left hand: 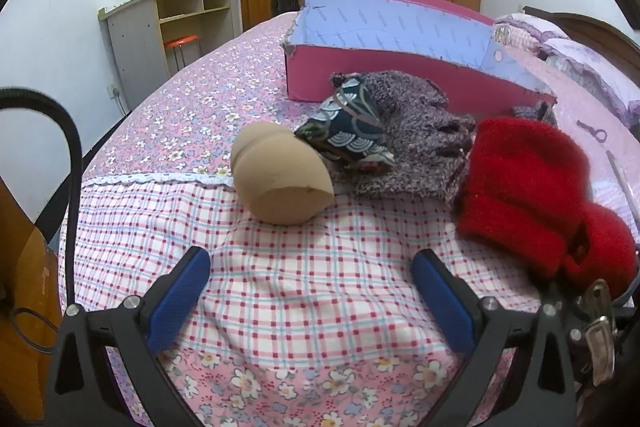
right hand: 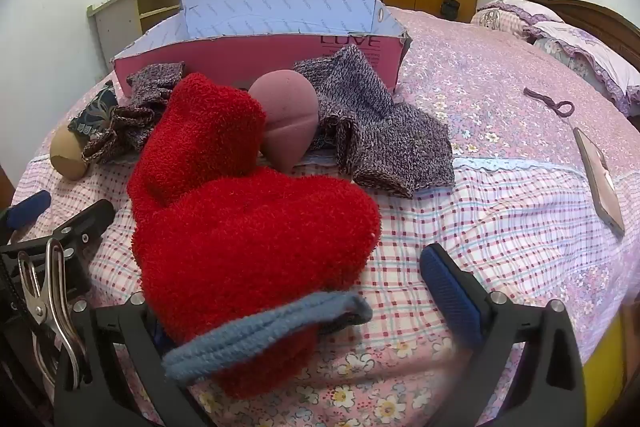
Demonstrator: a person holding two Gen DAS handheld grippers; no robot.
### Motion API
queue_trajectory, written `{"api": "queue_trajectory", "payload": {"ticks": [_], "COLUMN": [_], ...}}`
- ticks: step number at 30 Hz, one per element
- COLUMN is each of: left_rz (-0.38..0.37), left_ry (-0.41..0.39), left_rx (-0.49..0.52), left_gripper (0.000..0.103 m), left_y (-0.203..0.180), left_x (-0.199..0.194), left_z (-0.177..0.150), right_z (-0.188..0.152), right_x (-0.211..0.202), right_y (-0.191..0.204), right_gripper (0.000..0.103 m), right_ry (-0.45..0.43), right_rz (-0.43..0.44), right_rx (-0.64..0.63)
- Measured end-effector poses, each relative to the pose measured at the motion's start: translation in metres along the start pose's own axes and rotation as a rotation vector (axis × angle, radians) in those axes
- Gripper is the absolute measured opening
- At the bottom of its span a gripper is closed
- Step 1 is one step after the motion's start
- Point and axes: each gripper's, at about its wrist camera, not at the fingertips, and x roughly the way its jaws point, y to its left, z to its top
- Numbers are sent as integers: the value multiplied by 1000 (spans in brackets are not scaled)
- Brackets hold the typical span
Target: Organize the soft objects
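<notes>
Bedding first: the wide bed (right hand: 500, 99) in its pink flowered cover, a checked cloth laid over the near end, carries everything. Toward the far side stands the open pink cardboard box with a pale blue lining (right hand: 280, 55). Just before it lie the grey-purple knitted pieces (right hand: 384, 131) and the fluffy red sock with a blue-grey cuff (right hand: 240, 211), which reaches down between the fingers of the right claw (right hand: 304, 319) (its jaws stand wide, pressing nothing). Tucked behind the sock sits a dusky pink egg-shaped sponge (right hand: 290, 119). To the left rests a tan egg-shaped sponge (left hand: 280, 179), touching a small dark patterned fabric pouch (left hand: 352, 131). The left claw (left hand: 312, 291) hangs released over bare checked cloth, near the tan sponge but apart from it.
</notes>
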Motion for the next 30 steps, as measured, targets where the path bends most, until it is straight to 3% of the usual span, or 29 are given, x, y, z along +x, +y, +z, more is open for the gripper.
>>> {"api": "queue_trajectory", "payload": {"ticks": [30], "left_rz": [-31], "left_ry": [23], "left_rx": [-7], "left_gripper": [103], "left_y": [6], "left_x": [5], "left_z": [5], "right_z": [2], "right_x": [4], "right_y": [-1], "right_gripper": [103], "right_ry": [12], "right_rz": [16], "right_rx": [18]}}
